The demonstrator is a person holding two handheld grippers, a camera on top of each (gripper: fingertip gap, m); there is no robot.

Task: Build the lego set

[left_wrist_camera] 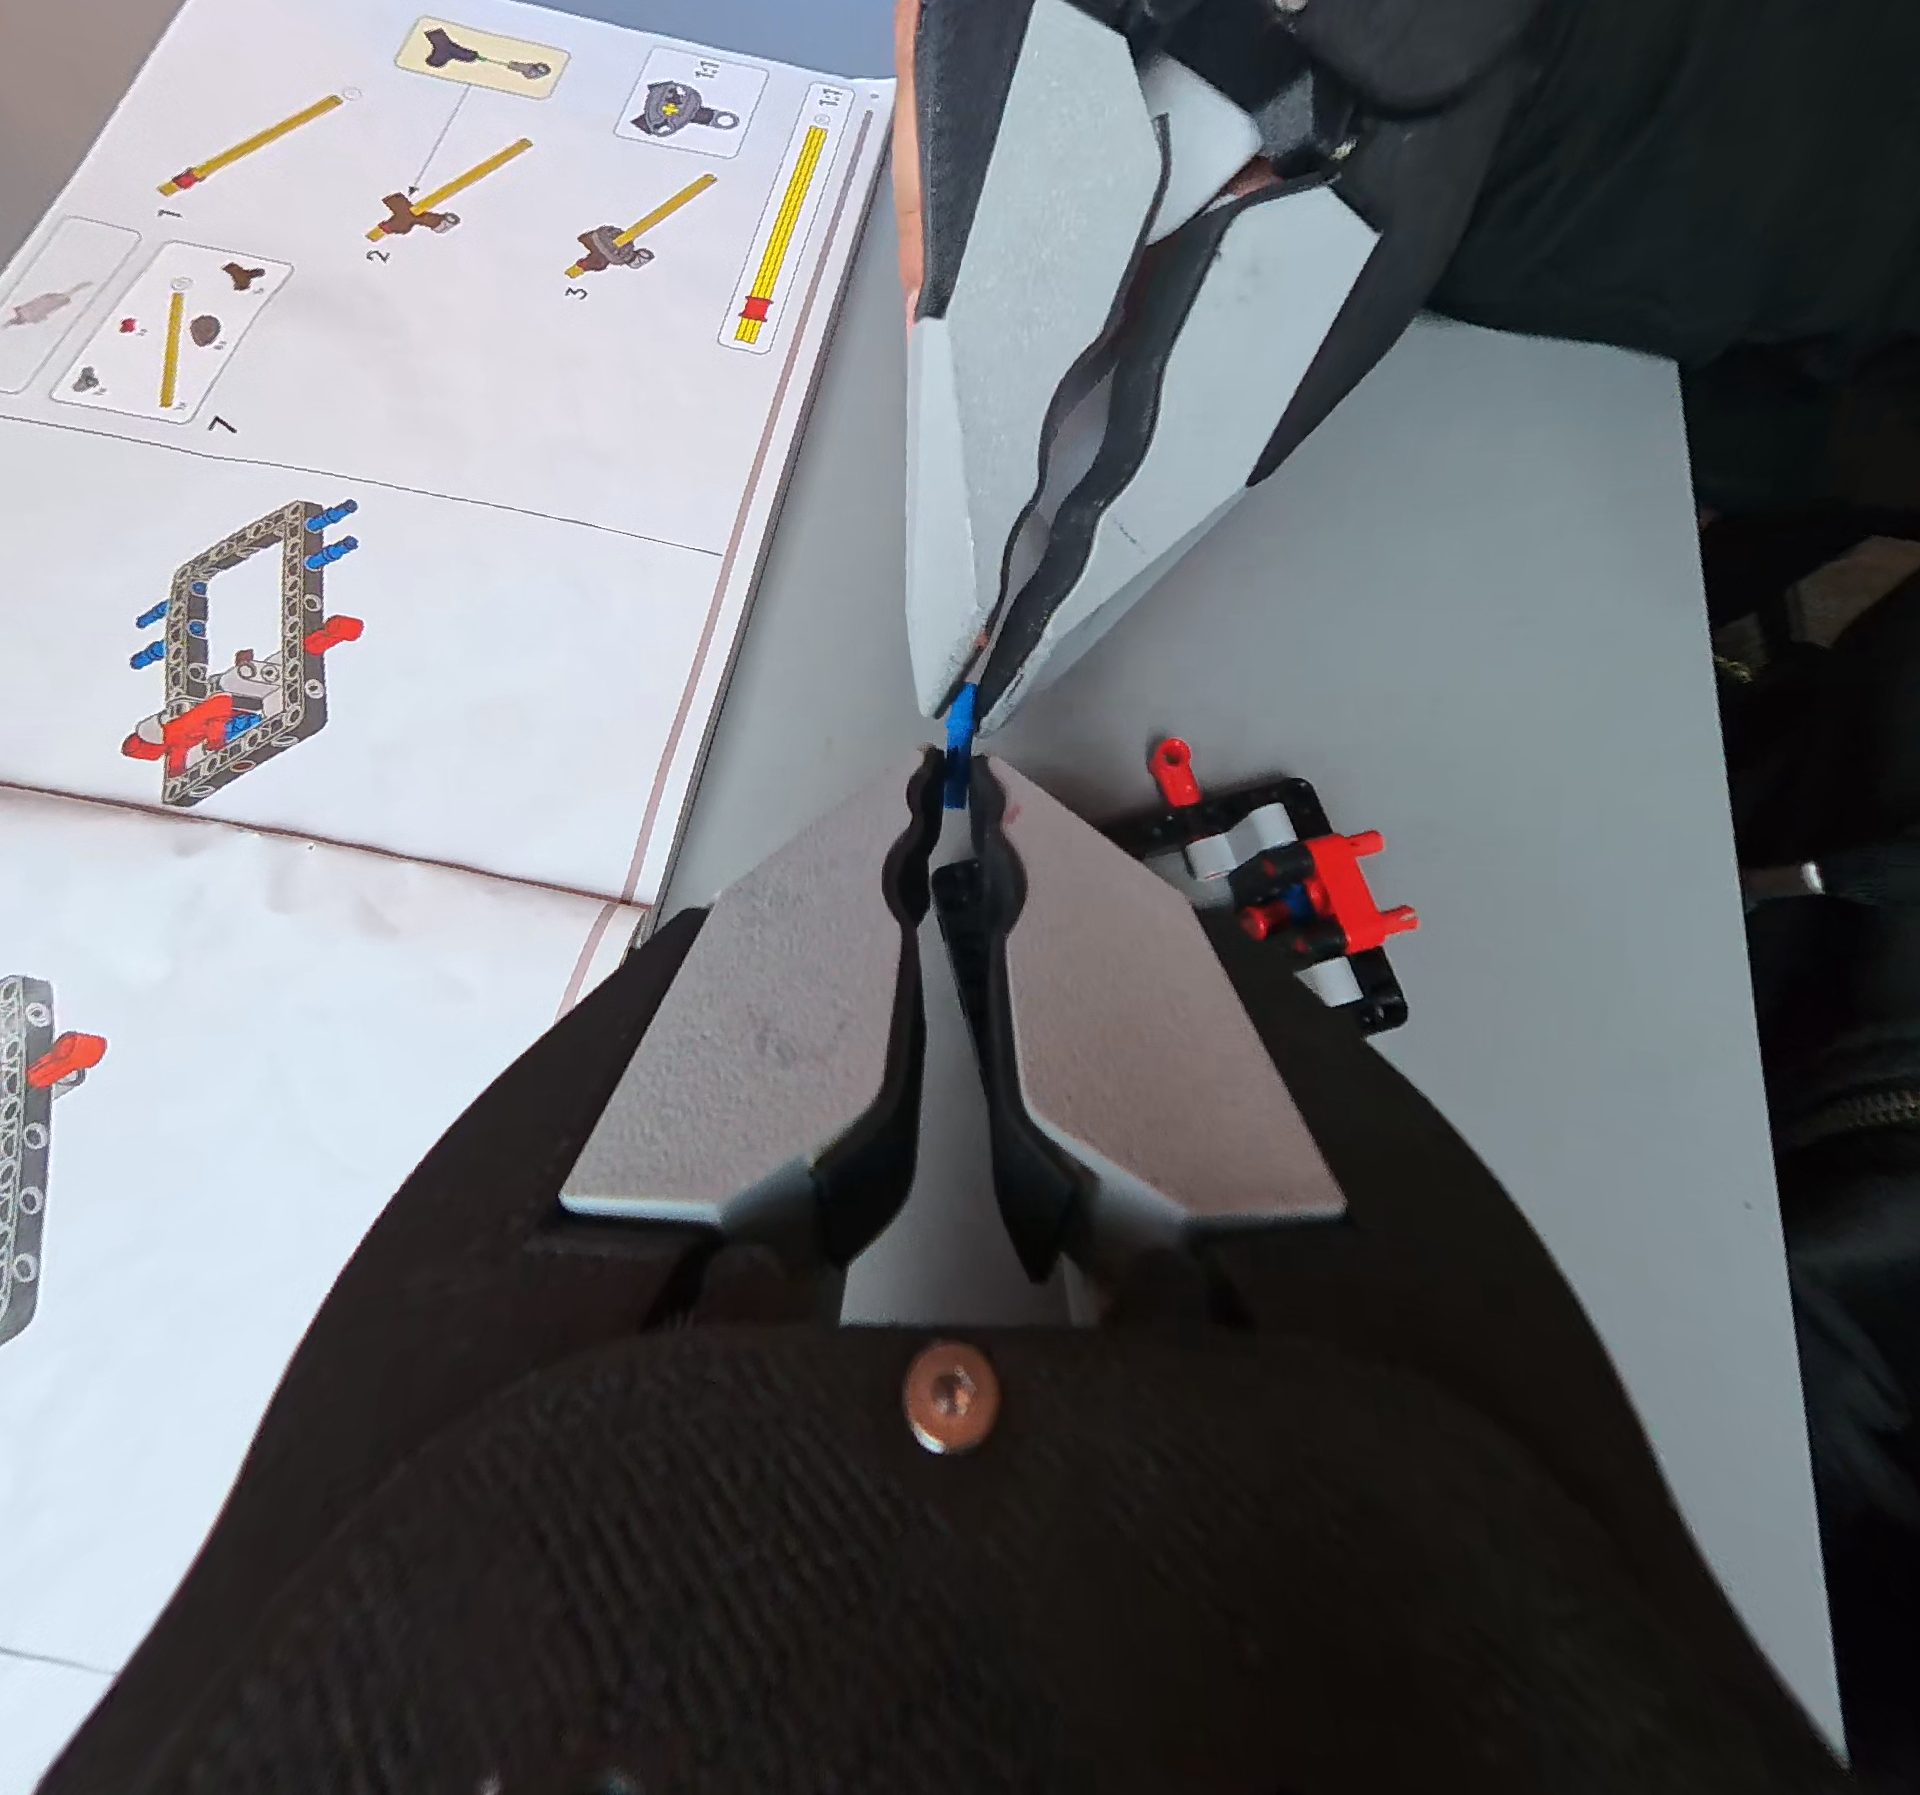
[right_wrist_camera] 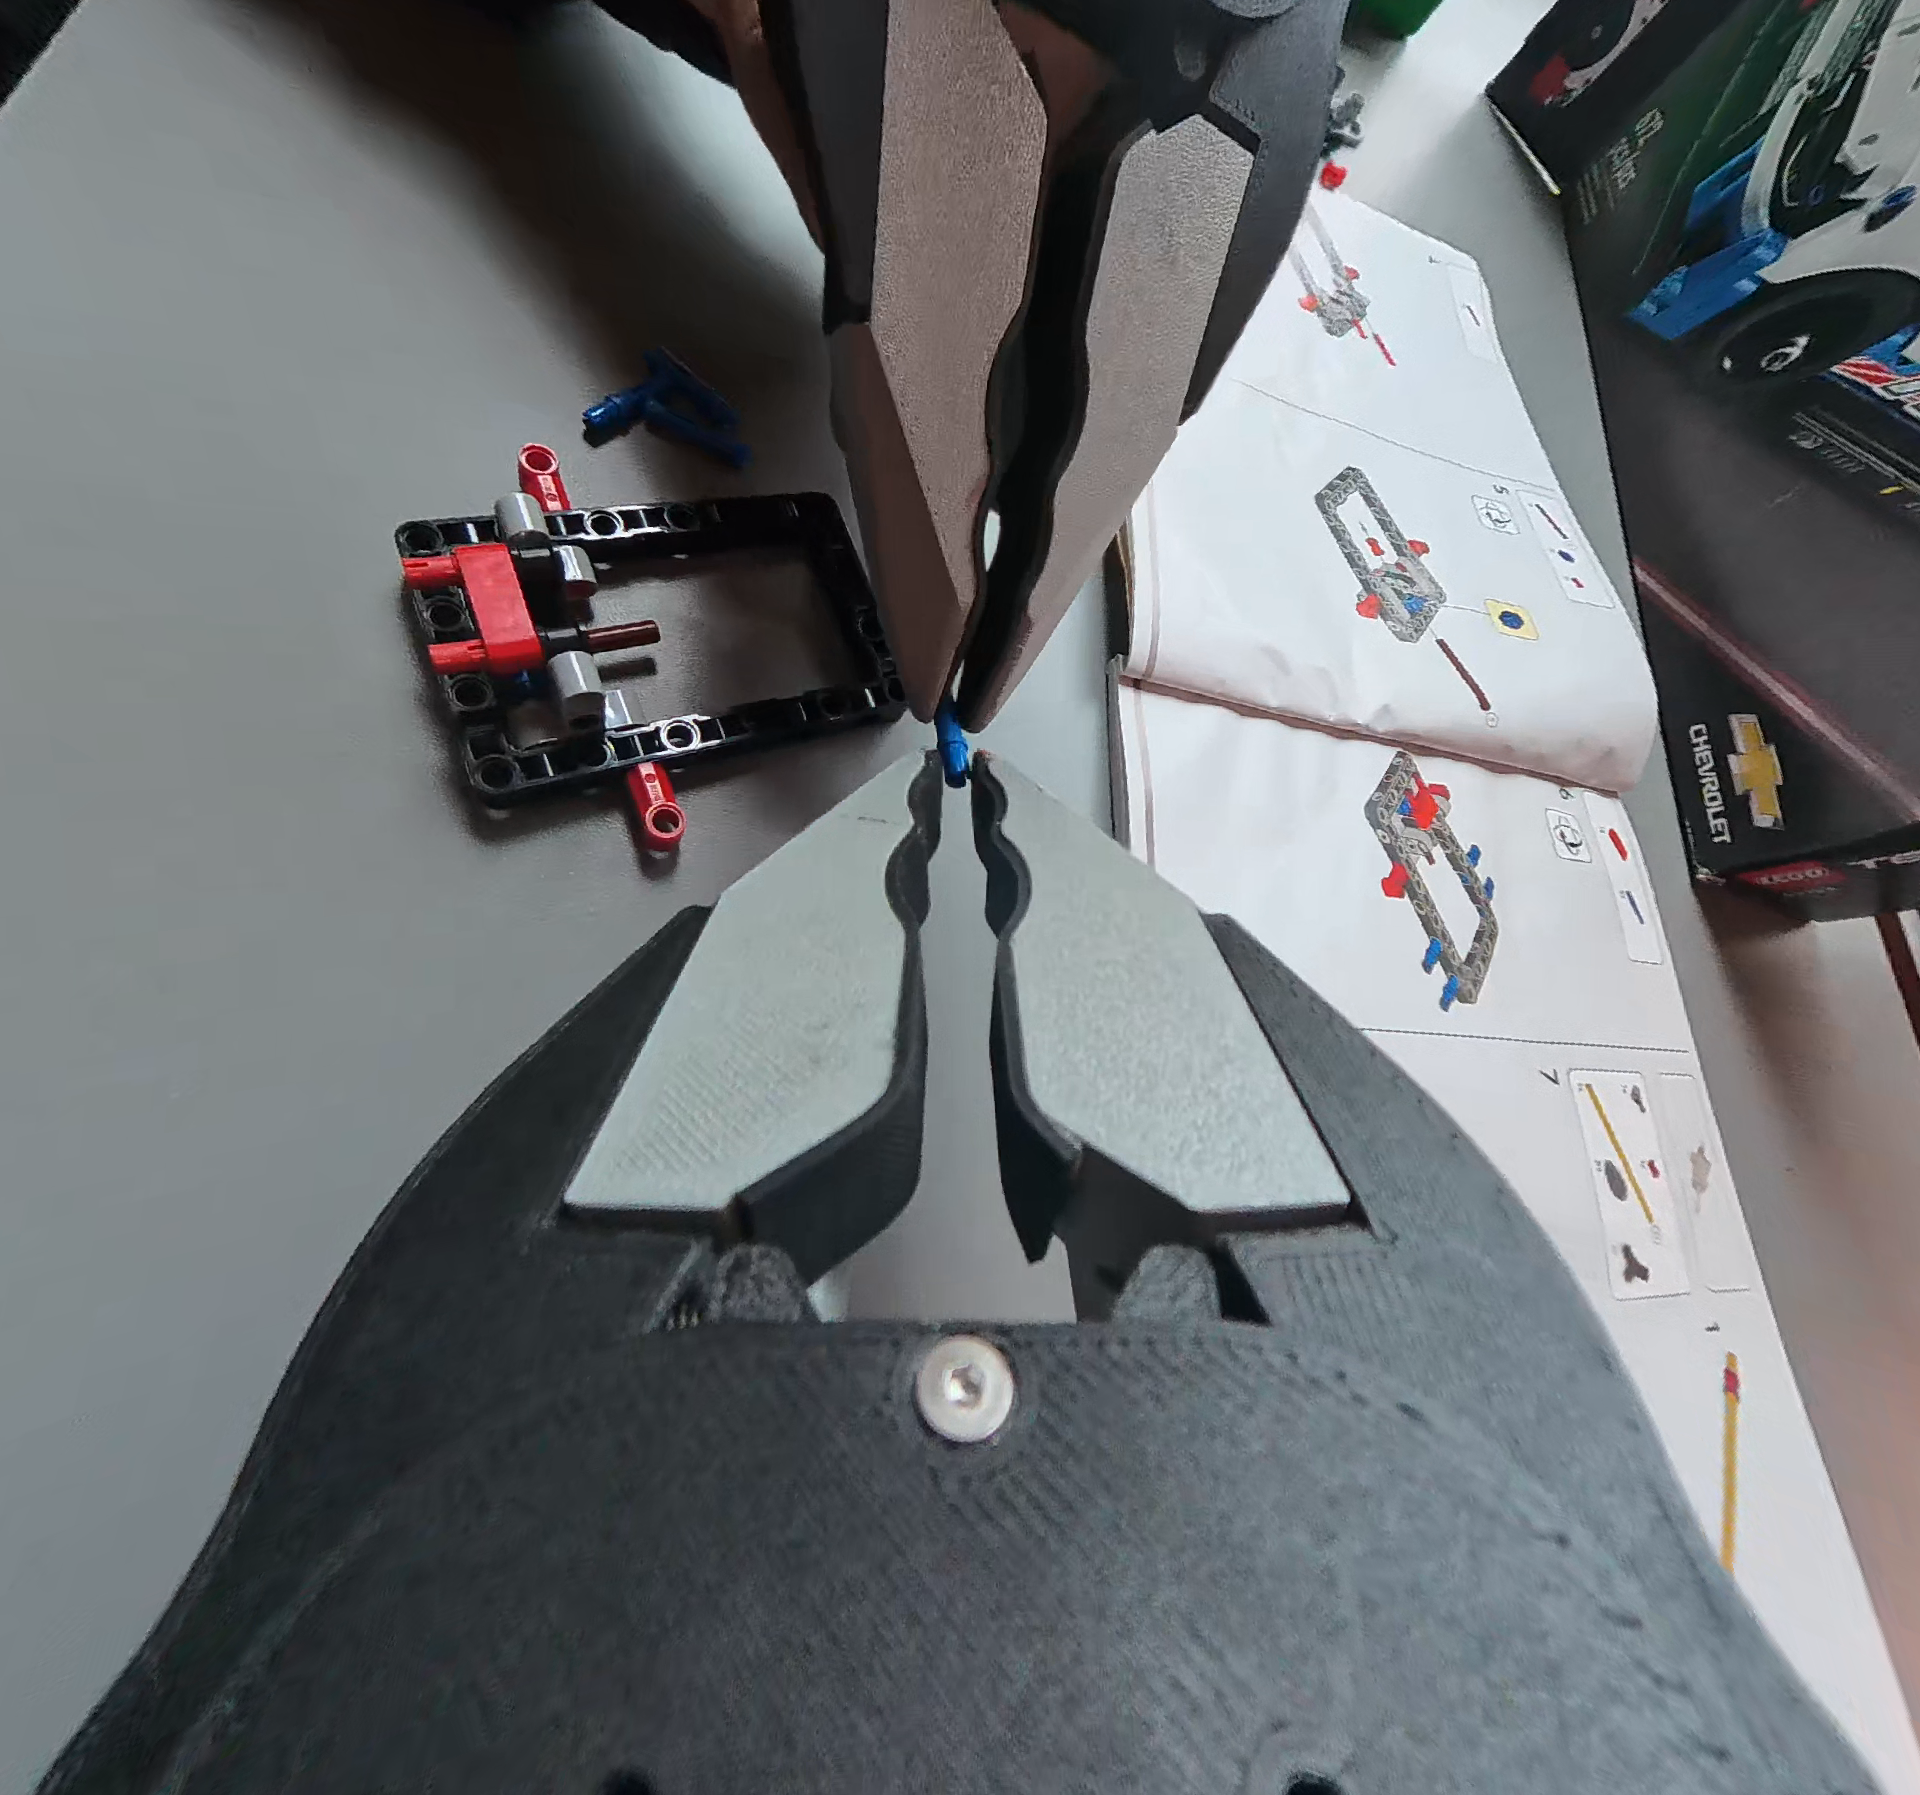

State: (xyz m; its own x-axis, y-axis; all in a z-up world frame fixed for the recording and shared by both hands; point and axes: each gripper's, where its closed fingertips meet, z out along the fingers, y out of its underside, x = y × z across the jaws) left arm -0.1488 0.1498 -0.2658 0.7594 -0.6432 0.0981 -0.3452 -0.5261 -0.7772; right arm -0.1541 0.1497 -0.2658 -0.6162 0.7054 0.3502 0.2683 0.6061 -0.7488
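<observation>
The grey table (right_wrist_camera: 260, 187) carries everything, and most of its right part in the right wrist view is taken up by the open instruction booklet (right_wrist_camera: 1382, 602), laid flat so that the build steps can be read while working. Beyond it, at the far right, the set's box (right_wrist_camera: 1766, 187) is stood out of the way.

The black rectangular frame (right_wrist_camera: 644, 644) — the part-built lego set, with red and grey parts fitted across one end — lies flat on the table, left of the grippers in that view. A few loose blue pins (right_wrist_camera: 665, 405) are left just beyond it, near at hand, presumably as the stock for the next fittings.

The two grippers are brought tip to tip above the table, between frame and booklet. One blue pin (left_wrist_camera: 961, 737) is held between them: the right gripper (left_wrist_camera: 961, 701) is pinched tight on its far end in the left wrist view, while the left gripper (left_wrist_camera: 956, 774) is nearly closed, its tips drawn in about the near end. Whether the left tips actually press on the pin cannot be told. The arrangement is judged to be a hand-over or a re-seating of the pin, so that it can be pushed squarely into a hole of the frame.
</observation>
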